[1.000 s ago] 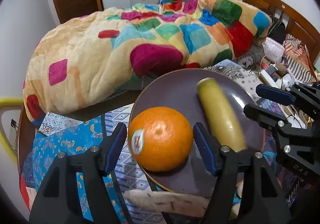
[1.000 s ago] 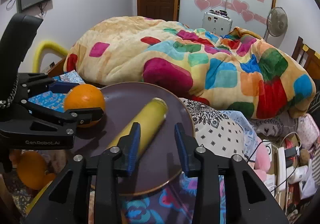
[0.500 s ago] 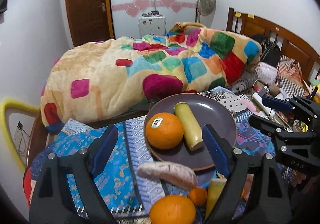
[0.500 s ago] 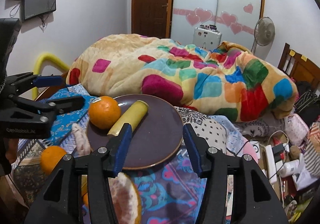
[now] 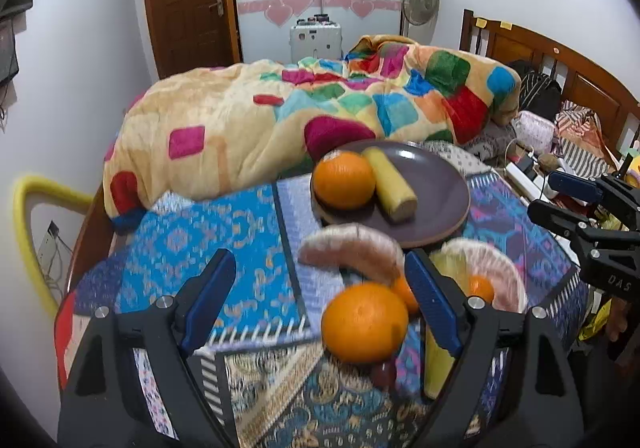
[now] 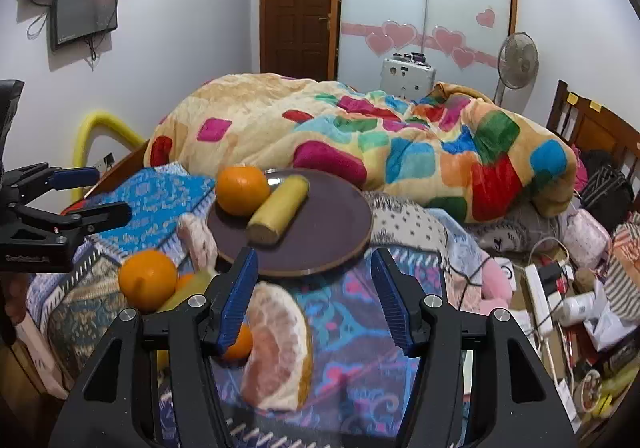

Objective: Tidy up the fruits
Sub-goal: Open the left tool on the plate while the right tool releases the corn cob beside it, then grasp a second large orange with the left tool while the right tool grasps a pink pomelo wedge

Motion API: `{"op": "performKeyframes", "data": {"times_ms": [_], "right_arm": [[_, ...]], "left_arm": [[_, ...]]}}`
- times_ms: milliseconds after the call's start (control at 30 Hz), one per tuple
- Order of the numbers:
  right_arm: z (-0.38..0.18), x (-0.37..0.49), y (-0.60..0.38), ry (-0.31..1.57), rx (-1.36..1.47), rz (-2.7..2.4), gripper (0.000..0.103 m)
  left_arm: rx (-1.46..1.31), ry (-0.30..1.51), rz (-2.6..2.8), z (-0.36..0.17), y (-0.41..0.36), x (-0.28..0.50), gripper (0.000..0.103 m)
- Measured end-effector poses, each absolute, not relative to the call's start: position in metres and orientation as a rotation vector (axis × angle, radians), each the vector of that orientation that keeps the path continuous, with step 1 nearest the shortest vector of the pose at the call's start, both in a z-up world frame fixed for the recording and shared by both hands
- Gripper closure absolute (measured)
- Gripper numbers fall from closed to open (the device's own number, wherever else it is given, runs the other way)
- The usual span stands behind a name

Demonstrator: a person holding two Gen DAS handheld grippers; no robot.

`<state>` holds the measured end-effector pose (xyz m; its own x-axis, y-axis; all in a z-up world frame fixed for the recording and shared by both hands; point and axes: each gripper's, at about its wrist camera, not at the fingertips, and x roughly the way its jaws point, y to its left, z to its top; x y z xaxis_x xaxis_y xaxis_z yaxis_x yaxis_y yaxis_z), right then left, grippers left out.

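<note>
Both grippers are wide open and hold nothing: the left gripper (image 5: 320, 300) hangs above the near fruit pile, the right gripper (image 6: 316, 296) above the cloth (image 6: 344, 288) just short of the plate (image 6: 332, 232). On the brown plate (image 5: 440, 188) lie 1 orange (image 5: 344, 179) and a yellow cylinder (image 5: 390, 184), touching side by side. Off the plate on the patterned cloth, near its front rim, sit a second orange (image 5: 364, 322), a pale sweet potato (image 5: 352, 254), a peeled pomelo piece (image 6: 280, 344) and a small tangerine (image 5: 480, 288), all clustered close together.
</note>
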<state>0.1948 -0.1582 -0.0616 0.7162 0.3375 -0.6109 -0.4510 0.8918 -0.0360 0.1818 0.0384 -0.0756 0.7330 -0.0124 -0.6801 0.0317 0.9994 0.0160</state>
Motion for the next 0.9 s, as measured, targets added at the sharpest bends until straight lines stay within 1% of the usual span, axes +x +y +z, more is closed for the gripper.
{"op": "performKeyframes", "data": {"times_ms": [300,533,567,633,900], "right_arm": [[-0.096,0.176,-0.165,0.706,-0.213,0.445,0.048],[-0.127,0.170,-0.162,0.798,-0.222,0.489,0.048],[-0.130,0.170,-0.160,0.803,-0.224,0.498,0.045],[-0.133,0.172,-0.155,0.805,-0.232,0.501,0.043],[-0.137,0.186,-0.151,0.823,-0.228,0.512,0.043]], "left_arm": [[0.018,0.803,-0.042,-0.109,0.035,0.162,0.016],[0.020,0.840,-0.054,-0.133,0.025,0.162,0.016],[0.023,0.842,-0.051,-0.135,0.025,0.163,0.016],[0.024,0.846,-0.049,-0.138,0.024,0.165,0.016],[0.007,0.853,-0.058,-0.145,0.022,0.178,0.016]]}}
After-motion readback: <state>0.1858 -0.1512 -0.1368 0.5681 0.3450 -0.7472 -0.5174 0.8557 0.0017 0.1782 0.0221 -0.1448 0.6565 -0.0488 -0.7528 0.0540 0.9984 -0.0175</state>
